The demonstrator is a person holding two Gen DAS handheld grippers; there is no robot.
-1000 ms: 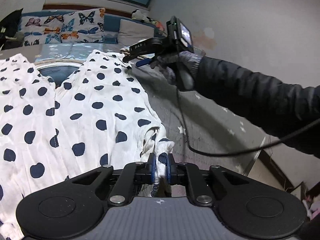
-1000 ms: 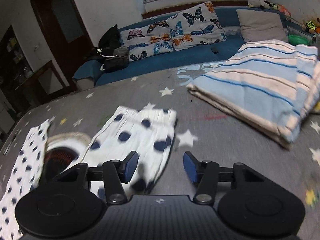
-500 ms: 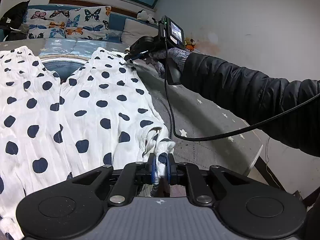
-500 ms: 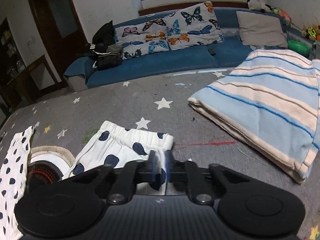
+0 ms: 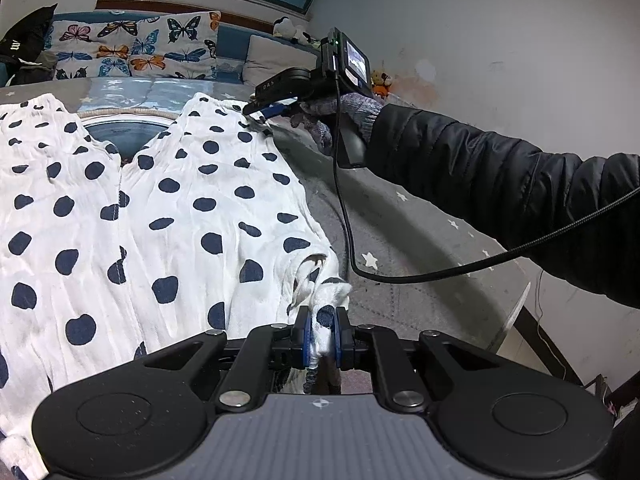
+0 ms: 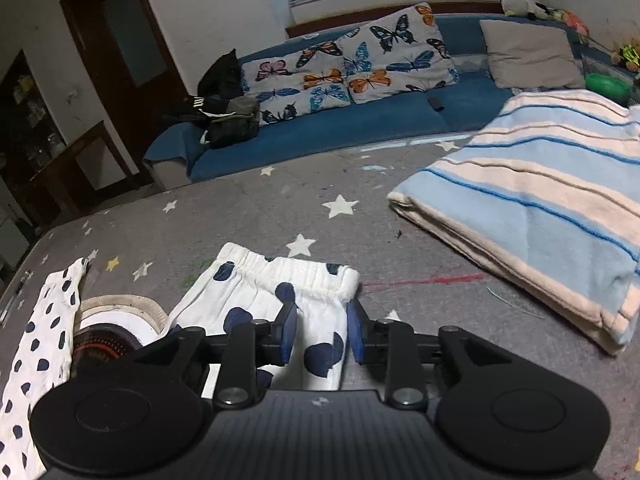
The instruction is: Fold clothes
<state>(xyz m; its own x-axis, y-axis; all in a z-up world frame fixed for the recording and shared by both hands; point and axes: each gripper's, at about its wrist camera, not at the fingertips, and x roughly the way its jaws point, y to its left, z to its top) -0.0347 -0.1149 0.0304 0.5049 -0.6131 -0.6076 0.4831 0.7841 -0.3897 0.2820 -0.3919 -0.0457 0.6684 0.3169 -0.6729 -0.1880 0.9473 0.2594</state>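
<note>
Spotted trousers lay beside a striped blanket.
Left claw pinched their hem; right claw gaped, straddling the waistband.

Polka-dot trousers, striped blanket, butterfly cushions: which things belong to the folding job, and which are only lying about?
Belong to the job:
polka-dot trousers
left gripper, shut on a trouser corner
right gripper, open at the cuff

Only lying about:
striped blanket
butterfly cushions
grey pillow

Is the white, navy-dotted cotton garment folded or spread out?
Spread: the white navy-dotted garment lies flat on the grey star-print cover, both legs apart.
</note>
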